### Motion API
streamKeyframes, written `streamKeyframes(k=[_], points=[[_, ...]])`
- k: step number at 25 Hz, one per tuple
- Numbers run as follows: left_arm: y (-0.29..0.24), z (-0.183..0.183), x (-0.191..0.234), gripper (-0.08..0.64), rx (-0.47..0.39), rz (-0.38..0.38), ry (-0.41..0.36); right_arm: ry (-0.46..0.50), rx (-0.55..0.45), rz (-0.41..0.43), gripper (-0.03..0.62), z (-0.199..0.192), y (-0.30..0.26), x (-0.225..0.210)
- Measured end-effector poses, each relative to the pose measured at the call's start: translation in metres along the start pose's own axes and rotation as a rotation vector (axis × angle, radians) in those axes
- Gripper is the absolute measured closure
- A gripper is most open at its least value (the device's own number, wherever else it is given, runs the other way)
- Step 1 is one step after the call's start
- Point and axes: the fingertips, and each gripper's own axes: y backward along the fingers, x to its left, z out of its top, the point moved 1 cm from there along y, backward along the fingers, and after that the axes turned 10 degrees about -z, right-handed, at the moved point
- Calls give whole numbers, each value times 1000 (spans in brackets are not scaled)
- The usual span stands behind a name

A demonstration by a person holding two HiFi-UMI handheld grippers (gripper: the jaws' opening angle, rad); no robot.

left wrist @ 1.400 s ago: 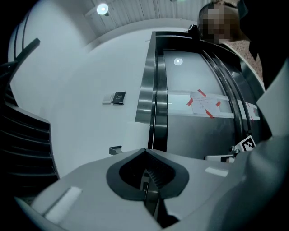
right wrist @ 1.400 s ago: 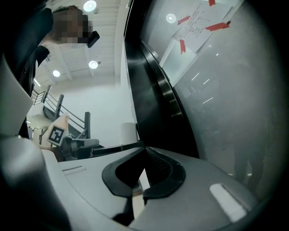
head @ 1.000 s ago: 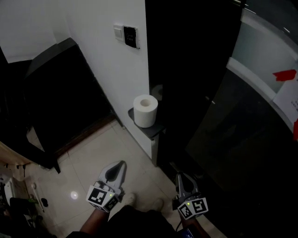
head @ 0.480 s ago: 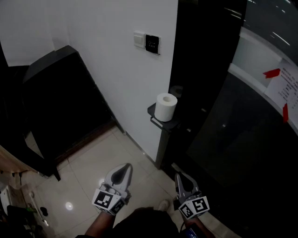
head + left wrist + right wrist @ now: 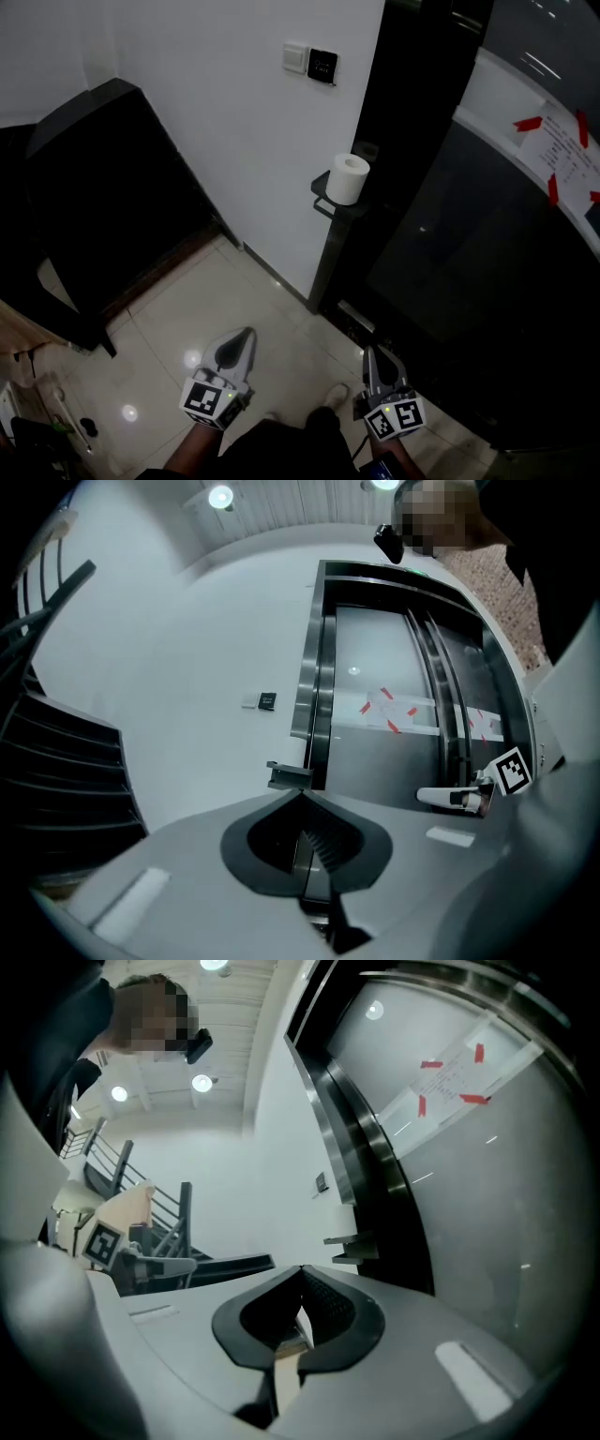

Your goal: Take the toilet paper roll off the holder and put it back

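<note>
Dim head view, glints on glossy floor tiles (image 5: 272,328), bright ceiling spotlights (image 5: 220,496), fisheye bending in gripper views

I see the toilet paper roll (image 5: 349,178) up ahead of me. It is white and round. It stands on its end with the hole facing up. It sits on the holder (image 5: 322,194), a small dark shelf on the white wall, high above the floor.
</note>
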Motion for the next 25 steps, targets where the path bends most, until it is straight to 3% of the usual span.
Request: streamKeyframes(k=[11,17,25], points=[[9,16,-21,558,-69,47,7,45,-64,2,580,32,21,-18],[-7,18,-40,558,-73,17,-19,35,-49,24,580,27,20,-29],[-11,15,-35,558,-59,40,13,55,-56,69,581,34,16,-27]])
